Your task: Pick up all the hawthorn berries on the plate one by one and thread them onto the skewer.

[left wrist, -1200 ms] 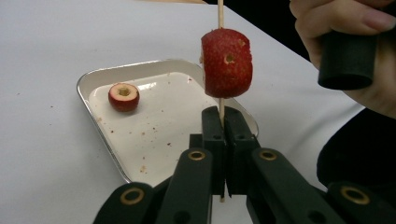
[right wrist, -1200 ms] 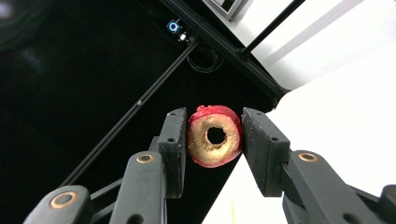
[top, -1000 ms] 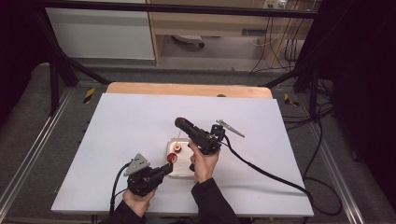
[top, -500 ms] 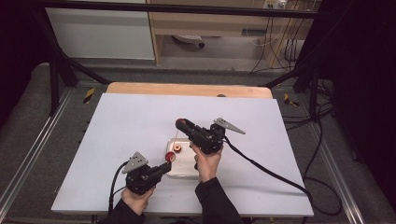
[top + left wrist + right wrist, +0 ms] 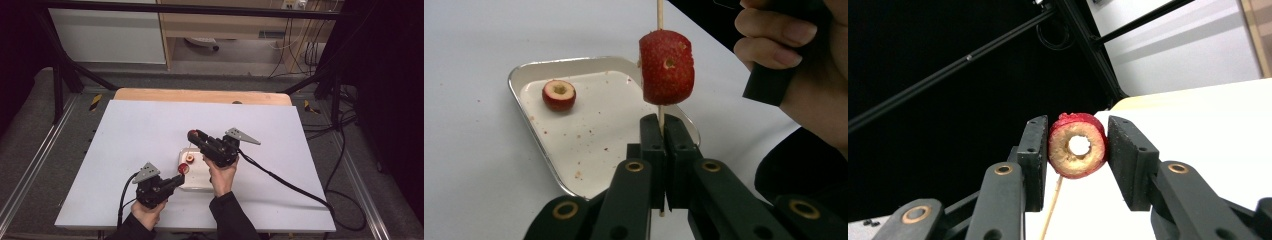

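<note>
On the white table (image 5: 125,150): metal tray (image 5: 524,75), 1 cored red fruit (image 5: 559,95) lying inside it.
Left gripper (image 5: 663,131): jaws pressed together on a thin wooden skewer (image 5: 660,15), held upright.
Skewered fruit (image 5: 667,67): 1 red piece threaded on the stick, just above the jaws.
Right gripper (image 5: 1077,150): jaws clamped on a cored fruit ring (image 5: 1077,146), hole facing the camera, raised beyond the tray.
</note>
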Demonstrator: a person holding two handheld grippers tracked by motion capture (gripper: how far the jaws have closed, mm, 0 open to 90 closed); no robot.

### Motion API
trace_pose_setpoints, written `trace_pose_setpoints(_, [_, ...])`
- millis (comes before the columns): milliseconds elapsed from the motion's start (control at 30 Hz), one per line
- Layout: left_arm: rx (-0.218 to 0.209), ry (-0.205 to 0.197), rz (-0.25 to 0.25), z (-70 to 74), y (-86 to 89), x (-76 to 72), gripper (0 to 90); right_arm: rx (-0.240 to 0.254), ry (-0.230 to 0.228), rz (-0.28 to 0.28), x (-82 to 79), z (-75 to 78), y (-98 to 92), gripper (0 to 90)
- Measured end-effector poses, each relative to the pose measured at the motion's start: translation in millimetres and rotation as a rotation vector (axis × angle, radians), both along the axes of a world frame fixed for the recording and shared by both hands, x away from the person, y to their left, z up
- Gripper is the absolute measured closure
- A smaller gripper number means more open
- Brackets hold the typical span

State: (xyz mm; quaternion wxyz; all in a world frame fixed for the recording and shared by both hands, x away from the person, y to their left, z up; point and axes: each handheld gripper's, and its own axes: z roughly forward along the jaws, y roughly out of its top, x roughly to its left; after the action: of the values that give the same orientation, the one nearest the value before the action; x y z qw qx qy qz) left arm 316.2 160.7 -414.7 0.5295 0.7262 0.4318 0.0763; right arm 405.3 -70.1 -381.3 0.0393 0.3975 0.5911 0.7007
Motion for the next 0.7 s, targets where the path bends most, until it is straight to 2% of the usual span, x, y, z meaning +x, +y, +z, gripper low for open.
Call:
trace_pose_setpoints(133, [-0.016,0.024,-0.004,0.6,-0.7,0.1,88.5,-0.060,-0.035,-0.004,-1.7,-1.6,0.1,61.9])
trace_pose_setpoints(233, [-0.051,0.065,-0.009,0.3,1.2,1.7,88.5,-0.098,-0.064,-0.006,-2.9,-1.6,-0.2,61.9])
trace_pose_setpoints(367, [-0.065,0.099,-0.023,-1.6,-1.7,2.3,88.5,-0.134,-0.077,-0.003,-4.7,-3.5,0.3,61.8])
trace_pose_setpoints(533, [-0.064,0.104,-0.026,-1.2,-1.8,1.0,88.5,-0.210,-0.116,0.001,-7.1,-2.7,-2.2,61.8])
trace_pose_setpoints(700, [-0.030,0.068,-0.019,-1.5,-3.4,-1.0,88.6,-0.204,-0.102,0.007,-8.9,0.2,-3.7,61.8])
